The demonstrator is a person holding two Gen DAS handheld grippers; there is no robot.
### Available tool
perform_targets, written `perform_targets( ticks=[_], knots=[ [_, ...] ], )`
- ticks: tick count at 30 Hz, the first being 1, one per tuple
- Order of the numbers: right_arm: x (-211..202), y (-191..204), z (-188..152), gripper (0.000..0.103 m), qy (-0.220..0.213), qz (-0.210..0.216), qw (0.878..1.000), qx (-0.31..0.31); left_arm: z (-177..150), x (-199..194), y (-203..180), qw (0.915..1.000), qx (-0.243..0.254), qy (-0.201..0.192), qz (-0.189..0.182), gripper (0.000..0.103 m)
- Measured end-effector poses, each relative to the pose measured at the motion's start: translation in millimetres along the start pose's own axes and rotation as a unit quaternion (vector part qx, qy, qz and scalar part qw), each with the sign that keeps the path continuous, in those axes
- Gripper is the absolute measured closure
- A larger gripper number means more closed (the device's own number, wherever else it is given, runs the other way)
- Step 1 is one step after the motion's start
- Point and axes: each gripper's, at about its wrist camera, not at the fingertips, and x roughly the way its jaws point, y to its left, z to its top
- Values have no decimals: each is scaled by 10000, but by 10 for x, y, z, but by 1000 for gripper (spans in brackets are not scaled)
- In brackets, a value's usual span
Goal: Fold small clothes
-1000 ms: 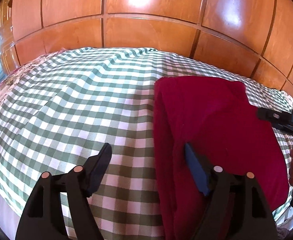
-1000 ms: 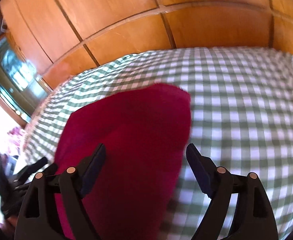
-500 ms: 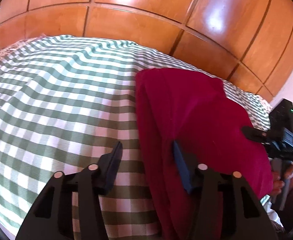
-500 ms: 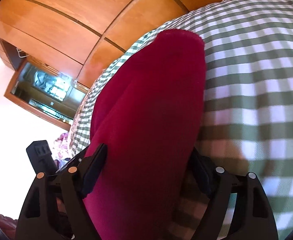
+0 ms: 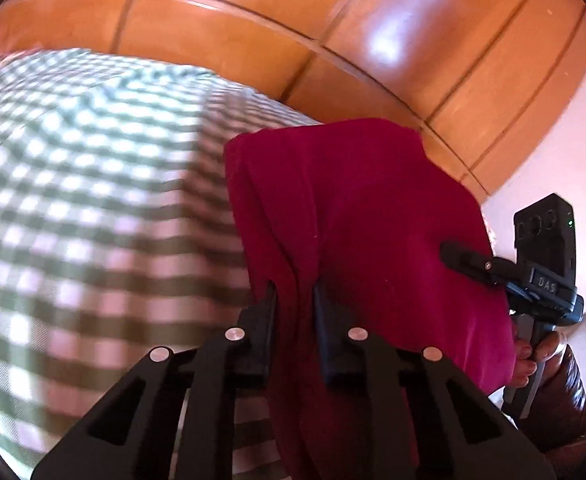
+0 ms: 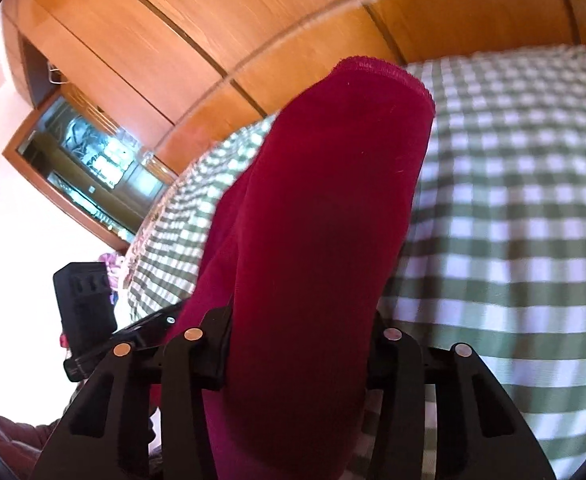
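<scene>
Red garment (image 5: 373, 216) – both grippers closing, seemingly pinching it

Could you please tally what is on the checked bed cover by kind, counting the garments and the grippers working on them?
Red garment: 1
Grippers: 2, the left gripper and the right gripper, both closing with the red fabric between the jaws
Green-and-white checked bed cover: 1
Total: 4

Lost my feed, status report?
Left gripper and right gripper closing on red garment. Garment on checked bedcover. Nothing in the way.
</scene>
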Motion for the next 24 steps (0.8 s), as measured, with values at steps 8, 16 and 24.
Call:
perform_targets(
  ticks=[8,16,24],
  knots=[
    [-993,-315,296,60,-1001,-561,9934,-49,619,779,-1205,9913,1152,286,-561,89],
    [-1907,-1394,418,60,-1773,-1507,9689,843,942,2004,-2549,9716,2153,796,-582,88],
    [-1939,-2397,-165,32,-1450,-2375,9401,1969,573,2654,-2761,9624,2446,1182,-68,86]
  ],
)
